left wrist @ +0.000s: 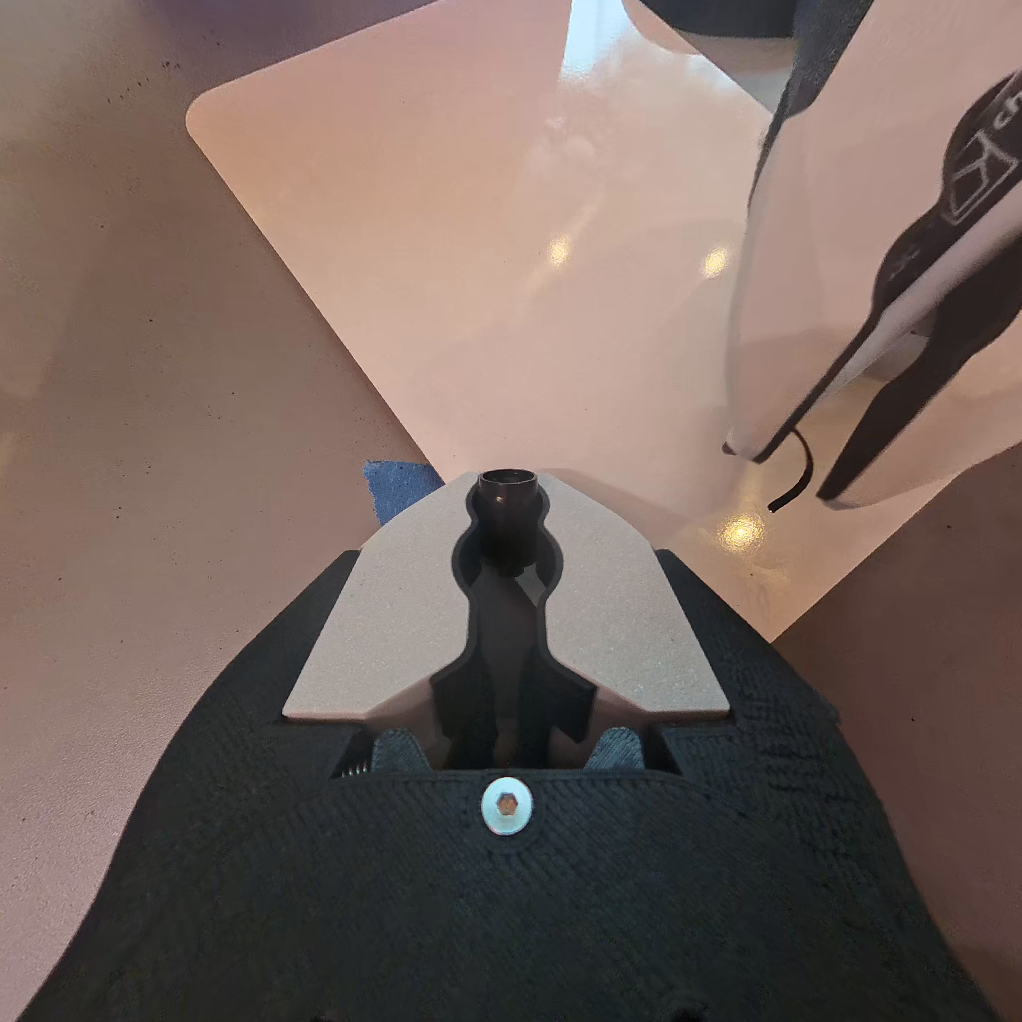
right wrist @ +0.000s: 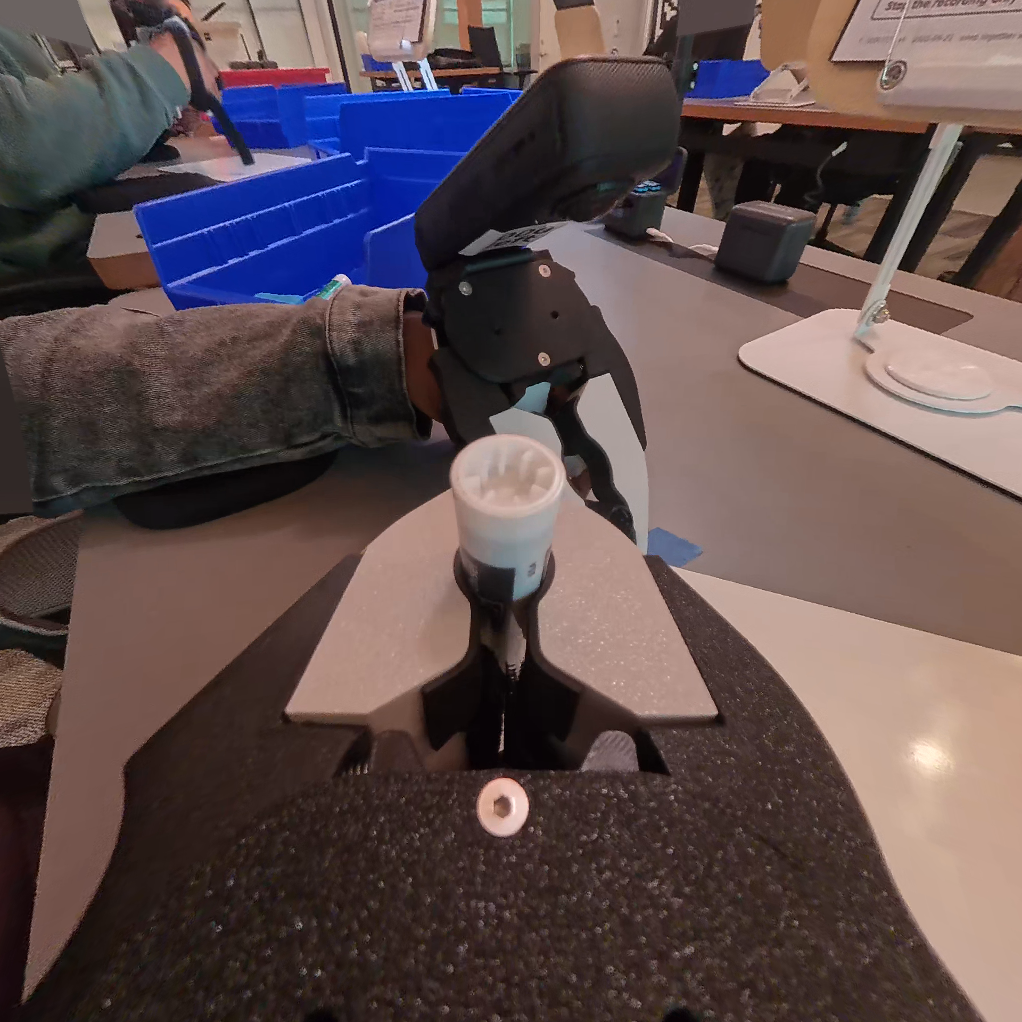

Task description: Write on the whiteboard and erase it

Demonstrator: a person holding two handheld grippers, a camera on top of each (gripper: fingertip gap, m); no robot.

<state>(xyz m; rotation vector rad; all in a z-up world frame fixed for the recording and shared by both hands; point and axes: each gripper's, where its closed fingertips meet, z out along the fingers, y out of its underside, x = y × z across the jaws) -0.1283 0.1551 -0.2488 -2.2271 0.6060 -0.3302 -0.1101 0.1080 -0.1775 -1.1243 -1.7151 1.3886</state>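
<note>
The left gripper (left wrist: 507, 500) is closed on a small dark marker cap (left wrist: 507, 492); the cap sits in the rounded notch at the fingertips with its open end up, and both grey fingers (left wrist: 403, 597) press on its sides. This gripper hangs over the near corner of the whiteboard (left wrist: 442, 249), just beside a piece of blue tape (left wrist: 395, 489) that sticks out at the board's edge on the table (left wrist: 110, 332).

The right gripper (right wrist: 506, 558) is closed on the marker (right wrist: 506, 514); the white barrel stands in the notch between its fingers (right wrist: 398, 625), and its ribbed rear end points up toward the camera. In the left wrist view the right gripper appears at the upper right, tilted down onto the board; a short curved black line (left wrist: 793, 475) lies on the board between its fingertips, and the marker's tip I cannot see there.

In the right wrist view the left gripper is just behind the marker, carried by a person's arm in a denim sleeve (right wrist: 210, 387); blue bins (right wrist: 287, 221) stand on the table behind, well apart.
</note>
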